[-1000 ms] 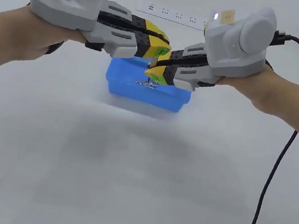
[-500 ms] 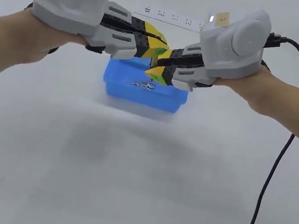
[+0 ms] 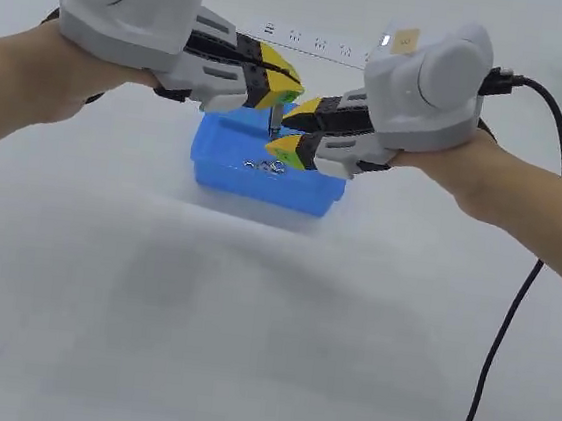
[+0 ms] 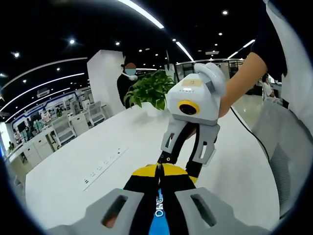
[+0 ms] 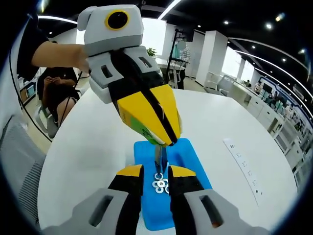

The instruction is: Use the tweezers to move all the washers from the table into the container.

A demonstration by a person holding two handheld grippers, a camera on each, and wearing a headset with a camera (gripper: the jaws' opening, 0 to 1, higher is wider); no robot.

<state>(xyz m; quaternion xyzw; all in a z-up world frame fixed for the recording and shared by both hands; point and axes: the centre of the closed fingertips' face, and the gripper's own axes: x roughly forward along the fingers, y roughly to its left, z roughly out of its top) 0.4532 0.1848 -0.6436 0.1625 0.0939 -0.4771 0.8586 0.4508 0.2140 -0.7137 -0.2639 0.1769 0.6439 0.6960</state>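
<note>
Several washers [image 3: 266,166] sit piled in the blue container [image 3: 263,187] mid-counter [image 3: 249,328], with a power strip [image 3: 309,43] just beyond on the far side.

Change vs a second ago: the tweezers [image 3: 274,119] had their tip down in the pile. Now it's lifted and hangs just above the washers. Reads as a drop done, tool coming back out.

Left gripper [image 3: 292,84] comes in from the left. Its fingers [image 4: 146,171] are clamped tight on the tweezers' upper end, tool pointing down into the container.

Right gripper [image 3: 279,132] comes in from the right. Its fingers [image 5: 131,172] are narrow, one either side of the tweezers' legs near the tip. The right gripper view shows a sliver of gap each side, so I judge it isn't squeezing.

One ring sits right at the tip; can't tell if it's pinched or lying on the pile.

The grippers barely moved relative to the container; the rest of the shift is head camera.

For the task: every washer I can make out is in the container, so late-stage or done. Next call: pull clear, scan the counter for strays.
</note>
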